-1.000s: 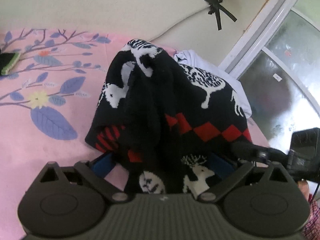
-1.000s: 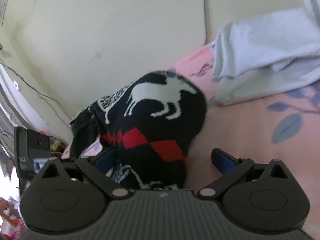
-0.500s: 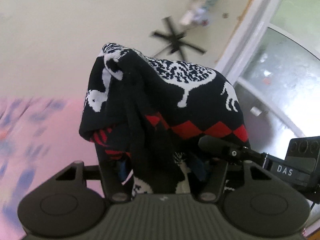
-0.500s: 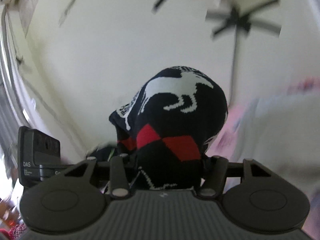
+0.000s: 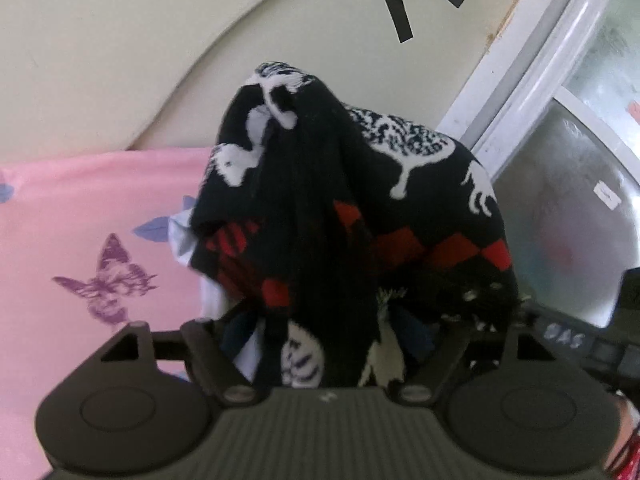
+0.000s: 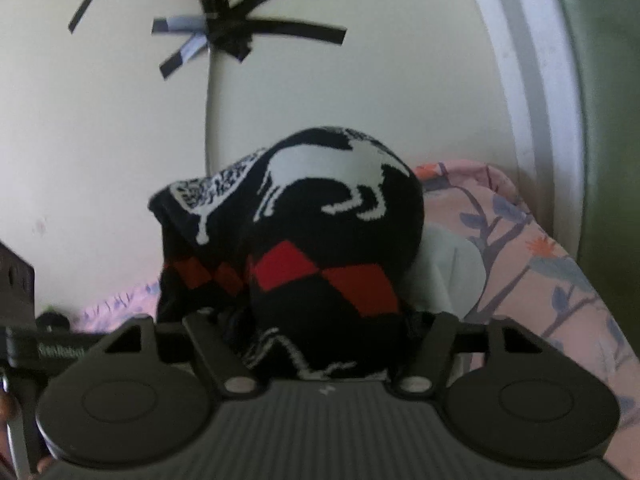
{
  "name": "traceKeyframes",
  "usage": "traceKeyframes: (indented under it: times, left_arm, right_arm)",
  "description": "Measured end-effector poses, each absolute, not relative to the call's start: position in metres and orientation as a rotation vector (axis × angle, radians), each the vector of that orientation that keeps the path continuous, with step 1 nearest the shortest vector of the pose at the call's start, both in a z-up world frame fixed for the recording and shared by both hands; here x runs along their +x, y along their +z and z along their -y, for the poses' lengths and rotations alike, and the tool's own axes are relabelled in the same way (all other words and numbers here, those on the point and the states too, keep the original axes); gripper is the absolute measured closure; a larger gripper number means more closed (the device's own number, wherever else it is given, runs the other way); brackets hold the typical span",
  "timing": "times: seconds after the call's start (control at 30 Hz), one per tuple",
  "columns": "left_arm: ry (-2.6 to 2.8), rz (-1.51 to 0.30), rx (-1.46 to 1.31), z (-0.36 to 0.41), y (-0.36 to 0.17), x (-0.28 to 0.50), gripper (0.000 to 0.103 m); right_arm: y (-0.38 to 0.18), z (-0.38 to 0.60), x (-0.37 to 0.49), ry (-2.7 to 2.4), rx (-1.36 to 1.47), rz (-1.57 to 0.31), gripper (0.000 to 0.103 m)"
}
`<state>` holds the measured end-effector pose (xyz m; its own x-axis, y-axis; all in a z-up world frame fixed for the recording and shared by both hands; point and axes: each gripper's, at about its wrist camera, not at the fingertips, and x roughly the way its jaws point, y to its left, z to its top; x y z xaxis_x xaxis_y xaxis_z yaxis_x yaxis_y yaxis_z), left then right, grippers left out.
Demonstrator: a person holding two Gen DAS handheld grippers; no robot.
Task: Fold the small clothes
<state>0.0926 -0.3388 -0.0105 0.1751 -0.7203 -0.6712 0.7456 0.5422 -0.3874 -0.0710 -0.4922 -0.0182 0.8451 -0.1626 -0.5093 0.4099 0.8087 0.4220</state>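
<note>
Black knitted fabric with white animals and red diamonds, the small garment (image 5: 352, 216), is bunched between both tongs and has been carried from the middle of the pink bed sheet (image 5: 80, 208) toward the wall. The left tongs (image 5: 328, 332) and right tongs (image 6: 320, 336) are opening around it, so a release onto the white cloth (image 6: 448, 276) seems near.

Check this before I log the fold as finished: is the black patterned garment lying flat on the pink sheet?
No, the black patterned garment is bunched in a mound.
</note>
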Motion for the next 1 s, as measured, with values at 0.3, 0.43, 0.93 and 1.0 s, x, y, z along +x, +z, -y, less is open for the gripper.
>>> traceKeyframes:
  times: [0.3, 0.43, 0.93, 1.0]
  left_arm:
    - [-0.908, -0.732, 0.174, 0.259, 0.011, 0.036, 0.009]
    - [-0.851, -0.696, 0.219, 0.22, 0.01, 0.006, 0.003]
    - [-0.712, -0.536, 0.312, 0.112, 0.02, -0.068, 0.0]
    - [-0.717, -0.54, 0.301, 0.104, 0.022, -0.072, 0.0]
  right_arm:
    - [0.0, 0.402, -0.157, -0.44, 0.476, -0.324, 0.016]
    - [-0.007, 0.35, -0.189, -0.449, 0.474, -0.343, 0.016]
    - [-0.008, 0.238, -0.241, -0.468, 0.524, -0.378, 0.006]
    - [-0.007, 0.231, -0.244, -0.47, 0.531, -0.379, 0.006]
